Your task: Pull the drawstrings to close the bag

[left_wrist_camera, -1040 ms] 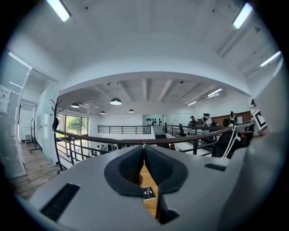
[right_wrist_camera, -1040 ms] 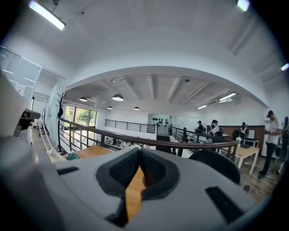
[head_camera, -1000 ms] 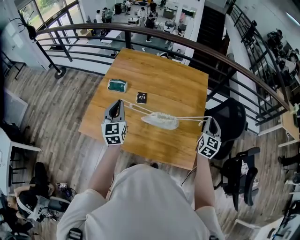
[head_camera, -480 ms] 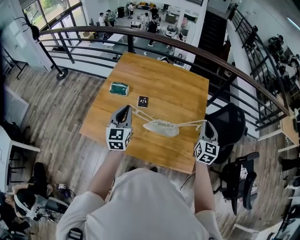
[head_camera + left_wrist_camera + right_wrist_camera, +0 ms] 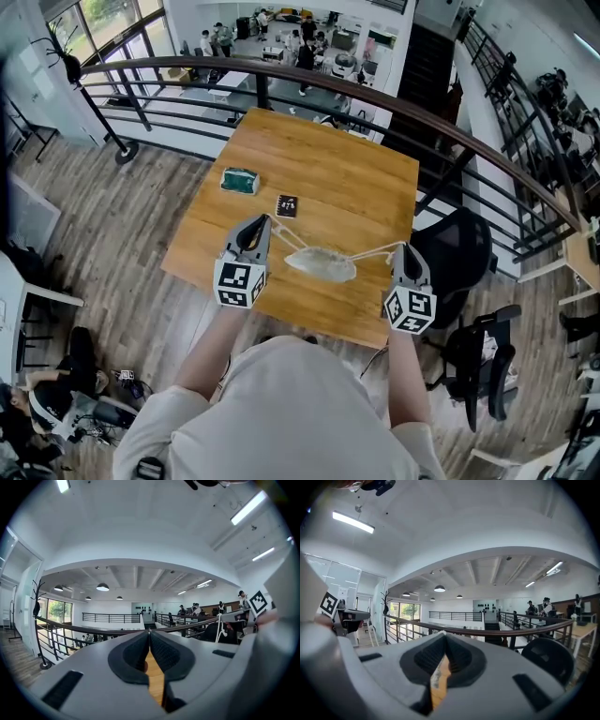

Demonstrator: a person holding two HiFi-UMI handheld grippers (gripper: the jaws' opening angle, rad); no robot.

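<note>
A small whitish drawstring bag (image 5: 321,263) lies gathered on the wooden table (image 5: 347,178), near its front edge. One white cord (image 5: 286,236) runs from the bag's left end up to my left gripper (image 5: 266,219), whose jaws are shut on it. Another cord (image 5: 375,251) leads right to my right gripper (image 5: 402,247), also shut on its end. In the left gripper view the left gripper (image 5: 149,632) shows its pads pressed together. The right gripper view shows the right gripper (image 5: 444,634) closed too, with a pale strip in the narrow gap below the tips.
A green packet (image 5: 238,180) and a small black card (image 5: 286,205) lie on the table's left half, beyond the left gripper. A dark curved railing (image 5: 375,89) runs past the far edge. A black office chair (image 5: 459,248) stands close to the right edge.
Both grippers have come inward toward the bag, each keeping its cord. The cords were stretched nearly straight before and now run shorter and slacker. The bag has hardly shifted.
</note>
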